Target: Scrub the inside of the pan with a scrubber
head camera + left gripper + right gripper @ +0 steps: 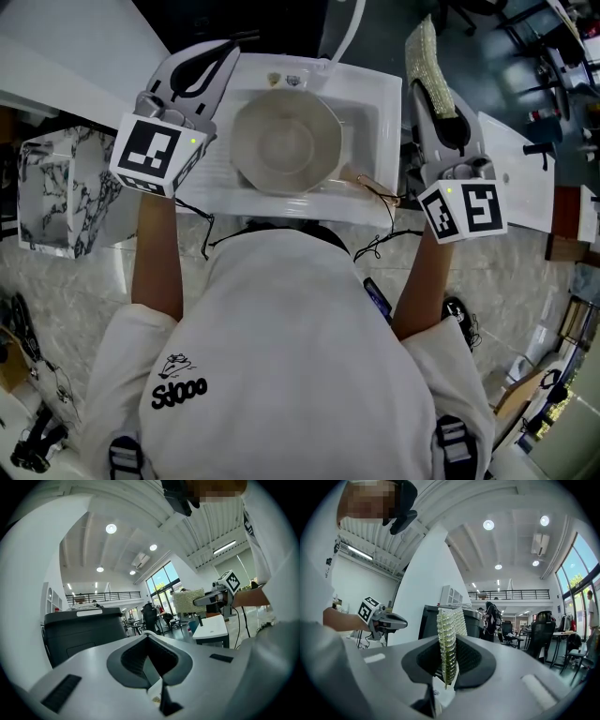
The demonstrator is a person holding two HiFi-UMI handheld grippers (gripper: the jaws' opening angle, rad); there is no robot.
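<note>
You are holding the right gripper [439, 94] clenched on the scrubber [426, 52], raised right of the pan [284, 142], ready to scrub. Your left gripper [217, 54] is hovering closed and empty beside the sink [392, 112].

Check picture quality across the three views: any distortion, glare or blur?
Head view: evenly lit and sharp, with no hard glare on the pale pan. Left gripper view: heavy fisheye, dark corners, ceiling lamps blown out. Right gripper view: same fisheye, bright windows at right, scrubber in focus.
</note>
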